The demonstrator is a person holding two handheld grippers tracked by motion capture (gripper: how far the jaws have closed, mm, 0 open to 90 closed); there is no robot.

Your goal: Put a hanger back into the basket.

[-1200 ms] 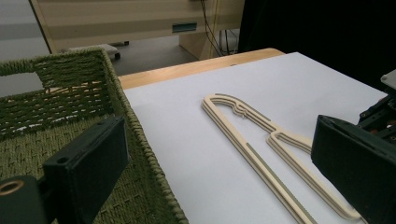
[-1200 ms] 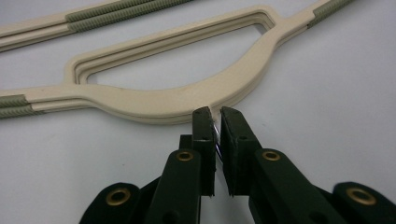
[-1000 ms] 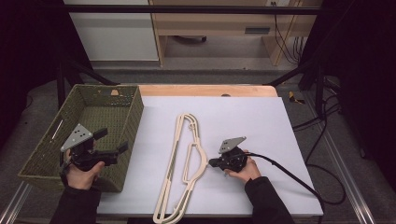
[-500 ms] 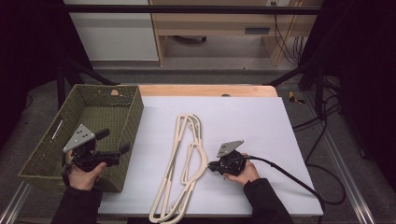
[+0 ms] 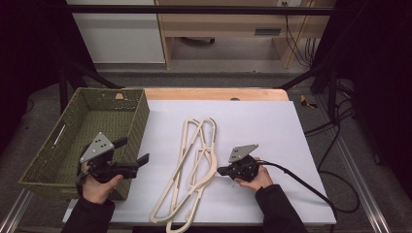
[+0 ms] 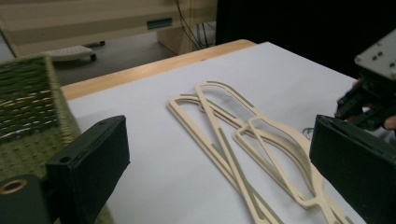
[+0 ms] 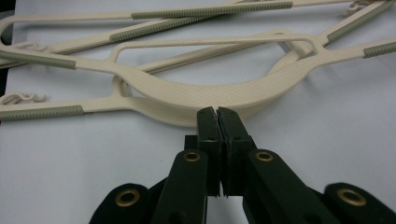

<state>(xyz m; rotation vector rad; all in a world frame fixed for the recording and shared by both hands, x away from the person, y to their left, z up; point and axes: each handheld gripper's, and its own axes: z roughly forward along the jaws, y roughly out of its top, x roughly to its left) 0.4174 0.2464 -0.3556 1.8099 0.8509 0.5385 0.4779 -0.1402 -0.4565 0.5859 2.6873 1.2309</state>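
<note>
Several cream plastic hangers point(image 5: 212, 162) lie overlapped in the middle of the white table. My right gripper point(image 5: 219, 171) rests low on the table just right of them. Its jaws have just been closing and now stand shut with nothing between them. In the right gripper view, the tips point(image 7: 217, 112) butt against the curved outer edge of the nearest hanger point(image 7: 187, 93). My left gripper point(image 5: 132, 150) hovers open by the near right corner of the green woven basket point(image 5: 138, 116), pointing toward the hangers point(image 6: 275, 128). Nothing is between its wide-set jaws point(image 6: 219, 140).
The green basket point(image 6: 28, 102) stands at the table's left edge. A wooden strip point(image 5: 214, 93) runs along the table's far edge. A black cable point(image 5: 301, 182) trails from the right gripper off the table's right side. White tabletop point(image 5: 262, 126) stretches right of the hangers.
The left gripper has shifted a little to the right, past the basket's near right corner. The right gripper and the hangers have stayed in place.
</note>
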